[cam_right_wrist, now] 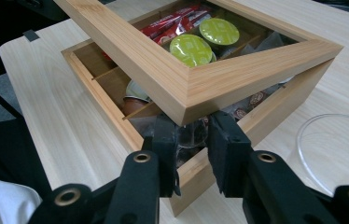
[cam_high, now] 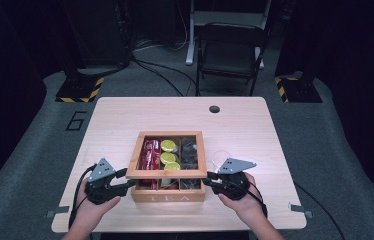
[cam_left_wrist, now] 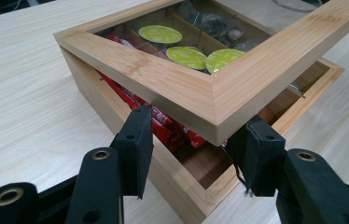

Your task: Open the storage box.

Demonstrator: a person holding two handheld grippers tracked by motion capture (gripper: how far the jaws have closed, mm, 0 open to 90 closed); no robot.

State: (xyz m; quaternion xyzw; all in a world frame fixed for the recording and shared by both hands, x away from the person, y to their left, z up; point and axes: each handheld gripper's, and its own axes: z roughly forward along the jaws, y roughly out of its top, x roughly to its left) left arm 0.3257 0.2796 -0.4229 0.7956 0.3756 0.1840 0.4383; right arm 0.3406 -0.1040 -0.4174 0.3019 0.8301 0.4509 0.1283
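The left gripper (cam_high: 127, 181) and the right gripper (cam_high: 209, 180) are sitting at the near corners of the wooden tea box (cam_high: 168, 192), each with its jaws partly open under the raised glass lid (cam_high: 167, 172), gripping nothing. The box is resting mid-counter (cam_high: 125, 115), showing red packets (cam_high: 150, 152) and green pods (cam_high: 169, 152).

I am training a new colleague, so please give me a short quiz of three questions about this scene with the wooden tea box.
1. True or false: the glass-windowed lid of the light wooden tea box lies fully shut.
2. In the high view, which items fill the left compartment? A) red packets B) blue bags C) metal spoons
3. What colour are the round capsule tops?
Key: 1 false, its front edge is raised; 2 A; 3 yellow-green.
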